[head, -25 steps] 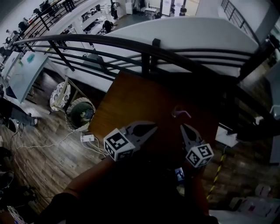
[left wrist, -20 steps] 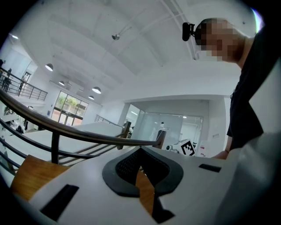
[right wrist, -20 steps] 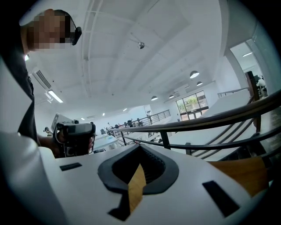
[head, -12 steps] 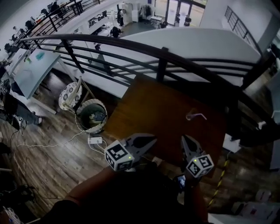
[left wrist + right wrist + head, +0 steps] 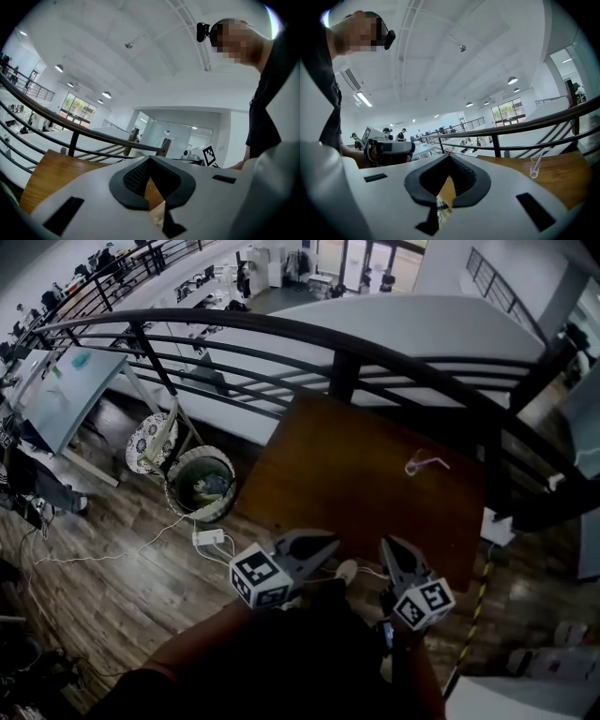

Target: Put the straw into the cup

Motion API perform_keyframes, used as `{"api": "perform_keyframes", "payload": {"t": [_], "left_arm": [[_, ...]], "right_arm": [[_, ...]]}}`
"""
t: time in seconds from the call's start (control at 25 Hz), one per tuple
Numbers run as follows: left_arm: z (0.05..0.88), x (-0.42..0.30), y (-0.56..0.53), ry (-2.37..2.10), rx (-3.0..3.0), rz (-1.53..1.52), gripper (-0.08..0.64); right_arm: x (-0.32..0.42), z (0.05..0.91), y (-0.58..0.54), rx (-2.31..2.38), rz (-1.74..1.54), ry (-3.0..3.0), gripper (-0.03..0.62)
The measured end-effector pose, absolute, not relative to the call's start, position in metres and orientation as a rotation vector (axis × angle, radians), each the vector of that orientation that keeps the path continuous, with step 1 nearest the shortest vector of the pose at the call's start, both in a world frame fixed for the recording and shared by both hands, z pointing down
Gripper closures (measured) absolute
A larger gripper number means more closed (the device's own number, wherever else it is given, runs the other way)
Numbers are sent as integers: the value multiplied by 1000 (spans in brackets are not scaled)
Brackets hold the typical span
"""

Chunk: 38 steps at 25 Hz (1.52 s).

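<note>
Wooden table (image 5: 356, 474) takes up mid-frame, with the left gripper (image 5: 326, 542) and right gripper (image 5: 387, 545) parked at its near edge, well apart from the work. On both, the jaws are closed tip to tip with nothing between them, which reads as a rest pose, not an approach. The clear cup (image 5: 414, 466) stands near the far right corner, and the straw (image 5: 435, 461) looks to be leaning in it, top over the rim, so I'd judge the insert done.
</note>
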<state>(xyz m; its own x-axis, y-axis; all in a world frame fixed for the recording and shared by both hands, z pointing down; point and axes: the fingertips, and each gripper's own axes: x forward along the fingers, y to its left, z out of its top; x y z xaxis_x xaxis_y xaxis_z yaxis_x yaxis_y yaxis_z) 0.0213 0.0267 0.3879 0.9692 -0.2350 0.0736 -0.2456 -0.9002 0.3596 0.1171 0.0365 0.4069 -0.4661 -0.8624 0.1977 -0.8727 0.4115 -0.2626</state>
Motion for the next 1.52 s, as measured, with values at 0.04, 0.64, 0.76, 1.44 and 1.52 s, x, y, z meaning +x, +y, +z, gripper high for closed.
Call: {"api": "perform_keyframes", "payload": {"t": [0.04,0.64,0.76,1.44,1.52], "left_arm": [[389,20,33,-333,2743,41,549],[361,64,121,-277,2784,20,549],[360,90,150,-265,2772,22,549],[367,159,313,-281,2753,22,549],[368,160,322,-280,2746,28,549]], "right_arm": [[115,405,43,1615,513,-2605,581],[142,380,140,1632,465,-2627,581],[156,378,168,1597,476,-2652,581],[206,384,336,1514,503,-2693,581],[208,385,345,1520,513,-2695,581]]}}
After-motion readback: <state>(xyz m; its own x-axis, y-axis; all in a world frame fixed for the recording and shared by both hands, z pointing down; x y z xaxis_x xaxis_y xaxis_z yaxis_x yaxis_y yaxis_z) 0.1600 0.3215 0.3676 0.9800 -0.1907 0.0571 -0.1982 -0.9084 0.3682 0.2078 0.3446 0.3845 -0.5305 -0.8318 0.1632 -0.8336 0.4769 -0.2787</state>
